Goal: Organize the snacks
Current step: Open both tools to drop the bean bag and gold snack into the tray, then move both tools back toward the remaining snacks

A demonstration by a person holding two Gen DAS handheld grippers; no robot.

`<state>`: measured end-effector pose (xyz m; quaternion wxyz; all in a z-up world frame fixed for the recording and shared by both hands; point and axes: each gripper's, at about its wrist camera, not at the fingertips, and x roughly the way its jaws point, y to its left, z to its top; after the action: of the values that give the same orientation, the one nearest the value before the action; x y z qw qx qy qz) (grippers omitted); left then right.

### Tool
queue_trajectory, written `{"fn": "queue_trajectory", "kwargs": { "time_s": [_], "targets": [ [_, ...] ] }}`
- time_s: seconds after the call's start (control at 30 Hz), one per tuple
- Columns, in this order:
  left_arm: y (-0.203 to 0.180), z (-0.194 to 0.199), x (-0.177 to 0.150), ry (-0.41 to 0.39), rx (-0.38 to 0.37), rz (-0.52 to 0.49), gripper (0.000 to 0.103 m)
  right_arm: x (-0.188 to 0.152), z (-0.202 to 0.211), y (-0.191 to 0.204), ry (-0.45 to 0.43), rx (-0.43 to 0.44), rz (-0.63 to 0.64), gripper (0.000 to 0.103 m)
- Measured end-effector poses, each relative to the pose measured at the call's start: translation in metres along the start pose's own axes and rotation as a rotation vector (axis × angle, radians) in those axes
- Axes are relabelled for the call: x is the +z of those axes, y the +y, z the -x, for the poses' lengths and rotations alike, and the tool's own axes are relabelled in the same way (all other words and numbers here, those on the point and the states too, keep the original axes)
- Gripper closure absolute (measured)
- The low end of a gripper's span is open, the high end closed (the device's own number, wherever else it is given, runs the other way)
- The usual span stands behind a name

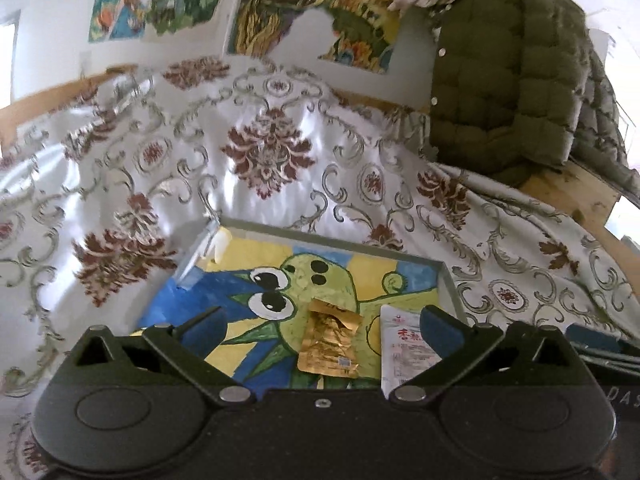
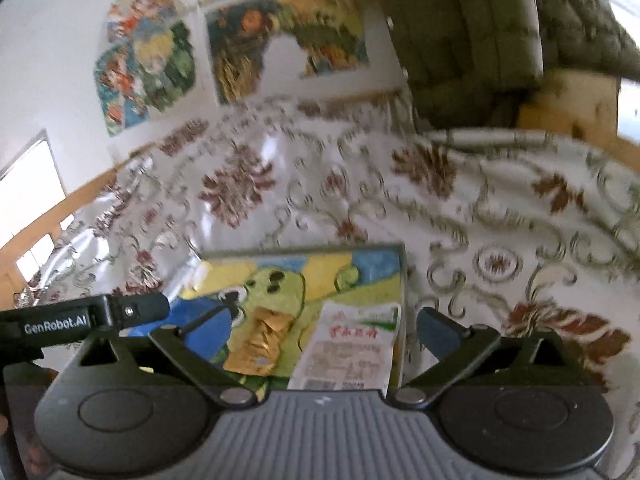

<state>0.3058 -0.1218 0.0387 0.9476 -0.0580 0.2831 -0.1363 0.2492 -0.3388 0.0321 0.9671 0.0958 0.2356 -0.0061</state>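
While both grippers, left gripper [image 1: 320, 320] and right gripper [image 2: 324, 320], hover with fingers spread and empty, the gold snack pouch [image 1: 330, 338] and white snack packet [image 1: 402, 346] lie side by side, long axes pointing away, near the painted tray's [image 1: 450, 280] near right corner.

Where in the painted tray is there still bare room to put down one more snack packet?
The painted tray is bare on its far half, between the far rim and the gold packet, and on the blue left part beside that packet. It is crowded near the right wall, where the white packet lies close beside the gold one. Both grippers are open, holding nothing.
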Motion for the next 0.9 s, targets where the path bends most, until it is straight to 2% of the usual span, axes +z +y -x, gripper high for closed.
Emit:
{"fn": "queue_trajectory", "kwargs": {
  "time_s": [0.37, 0.47, 0.9],
  "targets": [
    [0.007, 0.08, -0.021, -0.083, 0.051, -0.024, 0.001, -0.024, 0.073, -0.003, -0.12, -0.017, -0.02, 0.0],
    [0.011, 0.098, -0.032, -0.094, 0.059, -0.035, 0.001, -0.036, 0.09, 0.002, -0.145, -0.016, 0.013, 0.0],
    [0.021, 0.147, -0.082, -0.068, 0.075, -0.108, 0.001, -0.079, 0.137, 0.024, -0.105, -0.016, 0.048, 0.0]
  ]
}}
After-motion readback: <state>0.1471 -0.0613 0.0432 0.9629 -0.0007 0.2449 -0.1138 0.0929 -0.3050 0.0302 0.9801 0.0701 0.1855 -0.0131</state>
